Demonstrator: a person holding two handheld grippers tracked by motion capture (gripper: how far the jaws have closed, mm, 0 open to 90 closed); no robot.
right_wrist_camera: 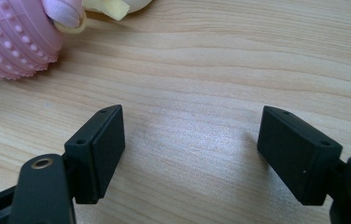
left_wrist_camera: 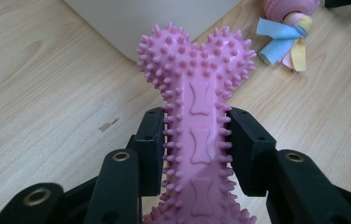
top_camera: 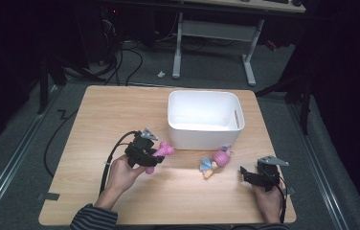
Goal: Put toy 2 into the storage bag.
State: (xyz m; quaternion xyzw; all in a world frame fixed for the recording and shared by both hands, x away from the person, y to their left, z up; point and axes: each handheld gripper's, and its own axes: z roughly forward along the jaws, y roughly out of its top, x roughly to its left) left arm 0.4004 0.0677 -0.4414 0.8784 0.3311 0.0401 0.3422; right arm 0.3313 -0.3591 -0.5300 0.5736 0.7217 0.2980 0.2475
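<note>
**Spiked Bone Toy Gripped, Bin Still Empty**

Black jaws of the left gripper (left_wrist_camera: 197, 144) were clamped on the shaft of a pink spiked bone toy (left_wrist_camera: 197, 93), pads pressing its two flanks, the knobbed head pointing past them toward the wall of the white bin (left_wrist_camera: 141, 18). From the high view the left hand (top_camera: 120, 175) held that gripper (top_camera: 151, 158) just in front of the bin's near left corner, the bone (top_camera: 163, 151) apparently lifted clear of the wooden table (top_camera: 96, 124), though the gap beneath it could not be judged for certain.

Further right, a pink ball toy with cloth tassels (top_camera: 216, 162) lay on the table close to the bin's front wall. Beyond it, the right gripper (top_camera: 254, 176) rested near the table's right edge with its jaws spread and nothing between them; its own view showed bare wood and the ball's nubbed side (right_wrist_camera: 10, 42) at the upper left.

Judging by this, the work stood at an early stage: one toy grasped but not yet dropped in, the bin (top_camera: 204, 117) holding nothing, and the ball toy untouched.
</note>
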